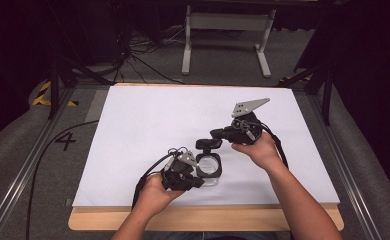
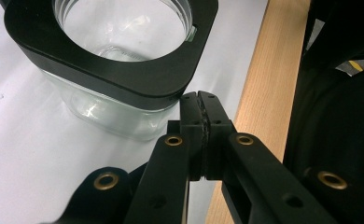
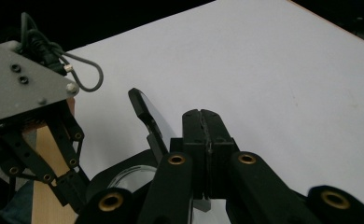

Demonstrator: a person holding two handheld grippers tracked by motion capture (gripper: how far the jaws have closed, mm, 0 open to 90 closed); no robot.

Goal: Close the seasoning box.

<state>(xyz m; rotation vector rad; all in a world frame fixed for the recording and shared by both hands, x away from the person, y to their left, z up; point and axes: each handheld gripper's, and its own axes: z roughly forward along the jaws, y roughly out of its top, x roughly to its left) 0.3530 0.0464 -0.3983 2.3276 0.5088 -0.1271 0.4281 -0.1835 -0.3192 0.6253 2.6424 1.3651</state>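
Observation:
A clear jar (image 1: 209,169) with a square black collar (image 2: 124,79) stands on the white sheet near the front edge. Its black lid (image 1: 209,144) is tilted up at the jar's far side. My right gripper (image 1: 217,134) reaches in from the right and is shut beside the lid (image 3: 145,116); a small grey tab shows between its pads. My left gripper (image 1: 199,181) sits at the jar's near left corner. Its jaws (image 2: 199,99) are shut with nothing seen between them, the tips just under the collar's corner.
The white sheet (image 1: 148,120) covers most of the wooden table top (image 1: 203,220), whose bare strip runs along the front edge. Cables trail off the left gripper toward the left. A white frame (image 1: 228,30) stands on the floor beyond the table.

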